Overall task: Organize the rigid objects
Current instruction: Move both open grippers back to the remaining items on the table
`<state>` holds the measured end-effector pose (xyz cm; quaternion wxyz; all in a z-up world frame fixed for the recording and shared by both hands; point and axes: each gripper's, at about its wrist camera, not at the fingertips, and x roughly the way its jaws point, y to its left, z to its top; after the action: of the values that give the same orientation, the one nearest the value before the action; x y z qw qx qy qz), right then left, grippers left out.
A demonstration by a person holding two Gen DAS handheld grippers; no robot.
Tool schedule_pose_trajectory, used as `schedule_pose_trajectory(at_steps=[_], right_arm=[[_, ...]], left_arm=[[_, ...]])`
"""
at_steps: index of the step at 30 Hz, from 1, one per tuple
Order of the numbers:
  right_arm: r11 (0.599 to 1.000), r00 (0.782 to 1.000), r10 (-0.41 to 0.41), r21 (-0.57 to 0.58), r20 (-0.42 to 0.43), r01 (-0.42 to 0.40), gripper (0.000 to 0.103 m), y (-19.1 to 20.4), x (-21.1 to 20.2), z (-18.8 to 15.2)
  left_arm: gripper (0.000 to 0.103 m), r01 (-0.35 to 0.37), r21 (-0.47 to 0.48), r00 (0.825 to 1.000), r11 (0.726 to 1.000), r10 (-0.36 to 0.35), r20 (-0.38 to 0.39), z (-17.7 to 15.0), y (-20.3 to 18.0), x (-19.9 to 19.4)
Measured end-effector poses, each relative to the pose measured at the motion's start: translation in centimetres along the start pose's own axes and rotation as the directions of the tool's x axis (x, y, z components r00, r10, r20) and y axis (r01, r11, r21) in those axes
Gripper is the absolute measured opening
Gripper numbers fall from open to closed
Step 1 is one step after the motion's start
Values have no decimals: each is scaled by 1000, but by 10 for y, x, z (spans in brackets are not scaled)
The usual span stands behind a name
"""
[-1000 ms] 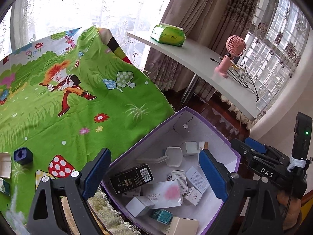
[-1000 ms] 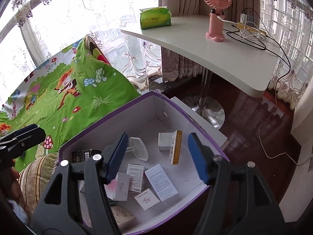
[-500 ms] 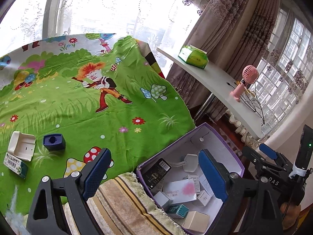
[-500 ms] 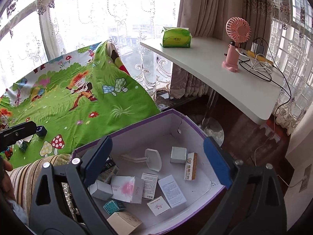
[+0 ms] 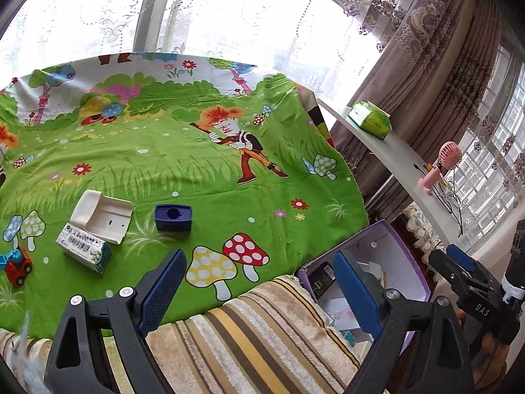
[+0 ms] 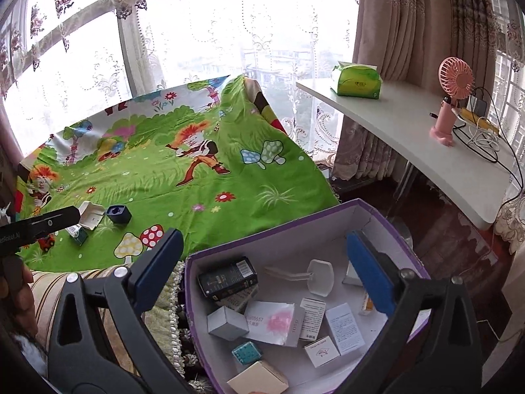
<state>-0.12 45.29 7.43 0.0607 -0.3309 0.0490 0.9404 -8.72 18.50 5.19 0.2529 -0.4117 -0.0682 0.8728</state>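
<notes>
A purple-edged box [image 6: 387, 216] holds several small cartons, a black carton [image 6: 228, 276] and a white plastic piece [image 6: 320, 275]; it also shows in the left wrist view [image 5: 405, 249]. On the green cartoon cloth [image 5: 197, 170] lie a cream plastic holder [image 5: 100, 215], a dark blue block [image 5: 173, 217], a barcoded carton [image 5: 83, 251] and a red toy car [image 5: 16, 264]. My left gripper [image 5: 259, 290] is open and empty above the striped cushion. My right gripper [image 6: 265, 274] is open and empty over the box.
A striped cushion [image 5: 262, 338] lies between cloth and box. A white curved desk [image 6: 420, 138] carries a green tissue pack [image 6: 357, 80], a pink fan [image 6: 452, 98] and cables. Curtains and windows stand behind. Dark wood floor [image 6: 459, 243] is at the right.
My left gripper has swung left and back from over the box toward the cloth; the loose objects came into view. My right gripper has pulled back and up from the box and opened wider.
</notes>
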Motion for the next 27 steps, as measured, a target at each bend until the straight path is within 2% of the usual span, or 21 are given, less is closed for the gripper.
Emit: schedule_pose_trajectory(at_steps=[6, 13, 20, 27], right_arm=[[997, 998, 46, -55, -31, -48, 100, 29, 8, -6], [991, 993, 98, -87, -60, -103, 100, 54, 15, -8], [979, 985, 139, -133, -106, -152, 100, 83, 28, -11], [957, 968, 205, -177, -142, -228, 100, 118, 39, -12]], left_arm=[[92, -72, -72, 997, 995, 73, 7, -11, 50, -21], [91, -143, -195, 989, 970, 146, -1, -23, 111, -45], [84, -196, -323, 980, 926, 200, -20, -29, 165, -60], [77, -241, -440, 969, 865, 241, -56, -34, 207, -65]])
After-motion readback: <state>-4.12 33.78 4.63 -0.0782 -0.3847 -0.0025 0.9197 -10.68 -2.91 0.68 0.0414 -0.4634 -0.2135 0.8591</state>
